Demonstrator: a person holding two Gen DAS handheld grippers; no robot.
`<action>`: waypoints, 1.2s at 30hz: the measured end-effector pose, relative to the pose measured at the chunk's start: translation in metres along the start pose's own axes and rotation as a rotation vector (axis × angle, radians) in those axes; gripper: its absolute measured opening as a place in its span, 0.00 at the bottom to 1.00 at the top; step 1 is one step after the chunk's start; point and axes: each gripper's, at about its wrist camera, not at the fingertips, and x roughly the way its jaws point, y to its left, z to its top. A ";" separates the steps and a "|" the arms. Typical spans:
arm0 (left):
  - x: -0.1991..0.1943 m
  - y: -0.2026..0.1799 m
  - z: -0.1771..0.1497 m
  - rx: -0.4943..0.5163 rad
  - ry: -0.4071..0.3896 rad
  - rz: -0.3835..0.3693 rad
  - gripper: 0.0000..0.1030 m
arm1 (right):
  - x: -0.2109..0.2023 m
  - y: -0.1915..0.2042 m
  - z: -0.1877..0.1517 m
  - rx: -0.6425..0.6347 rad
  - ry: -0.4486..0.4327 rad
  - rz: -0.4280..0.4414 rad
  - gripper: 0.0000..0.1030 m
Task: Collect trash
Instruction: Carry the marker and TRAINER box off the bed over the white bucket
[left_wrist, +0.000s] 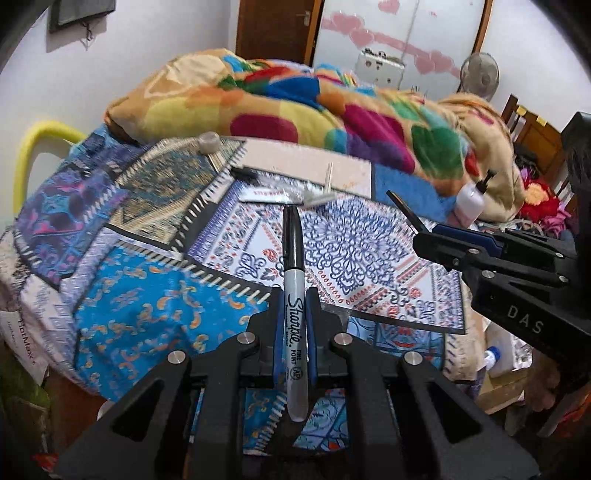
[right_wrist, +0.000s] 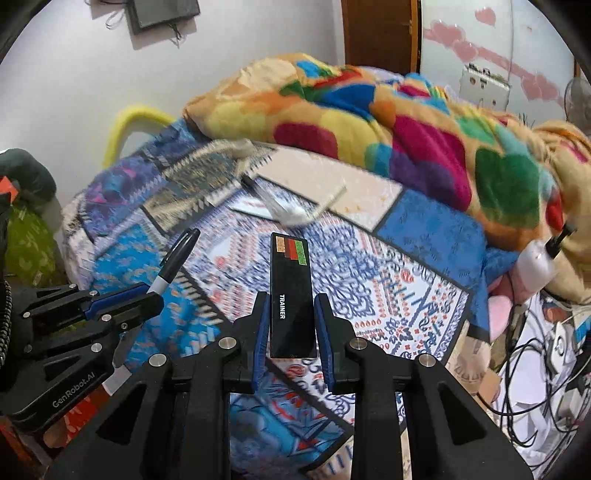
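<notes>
Gripping a Sharpie marker (left_wrist: 293, 291), left claw (left_wrist: 294, 314); right claw (right_wrist: 291, 321) clenched on black card (right_wrist: 291, 295).

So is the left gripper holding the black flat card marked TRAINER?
No, the left gripper grips a black-capped Sharpie marker.

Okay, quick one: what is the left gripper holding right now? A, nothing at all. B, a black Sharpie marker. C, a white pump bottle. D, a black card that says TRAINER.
B: the left wrist view shows the left gripper shut on the black Sharpie marker, clamped between its blue pads; the TRAINER card sits in the right gripper.
</notes>
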 end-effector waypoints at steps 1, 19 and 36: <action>-0.009 0.001 0.000 -0.003 -0.012 0.002 0.10 | -0.013 0.010 0.005 -0.012 -0.024 0.003 0.21; -0.148 0.075 -0.050 -0.098 -0.152 0.120 0.10 | -0.074 0.140 0.002 -0.138 -0.119 0.167 0.21; -0.164 0.200 -0.152 -0.325 -0.055 0.230 0.10 | -0.022 0.263 -0.036 -0.295 0.039 0.274 0.21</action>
